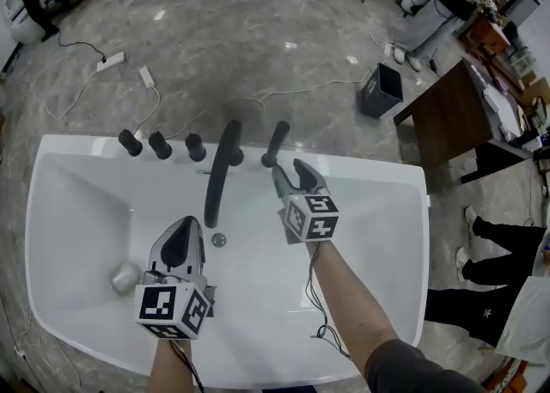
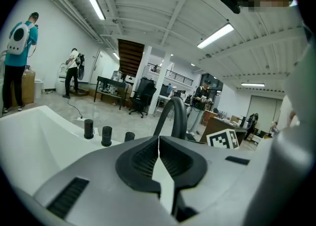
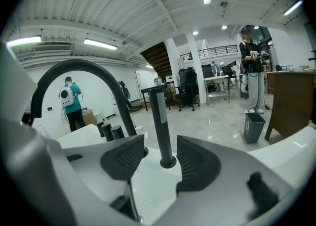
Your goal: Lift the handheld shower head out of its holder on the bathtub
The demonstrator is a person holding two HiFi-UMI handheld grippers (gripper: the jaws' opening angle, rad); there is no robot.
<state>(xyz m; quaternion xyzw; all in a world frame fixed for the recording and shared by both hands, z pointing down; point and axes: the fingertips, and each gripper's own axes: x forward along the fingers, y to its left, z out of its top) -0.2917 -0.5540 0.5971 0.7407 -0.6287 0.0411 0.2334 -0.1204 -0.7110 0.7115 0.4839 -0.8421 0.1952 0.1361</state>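
Nearest me, the left gripper (image 1: pixel 182 226) hangs low over the basin of the bathtub (image 1: pixel 404 211), its jaws pressed together on nothing; I count it as parked. My right gripper (image 1: pixel 290 171) sits further in with its jaws spread wide, and the handheld shower head (image 1: pixel 275 142) stands at its 12 o'clock, upright in its holder (image 3: pixel 168 162) on the far rim. In the right gripper view the black wand lines up in the gap between the pads, but neither pad touches it.

As I read it, nothing of the lift is done: the approach is nearly lined up, and closing, gripping and pulling upward all remain.

For room, the arched spout (image 1: pixel 219 172) rises just beside the wand at its 9 o'clock, so I would not drift that way. The knobs (image 1: pixel 160 144) sit further off at 9 o'clock. At 3 o'clock the white deck is bare, and nothing hangs over the wand.
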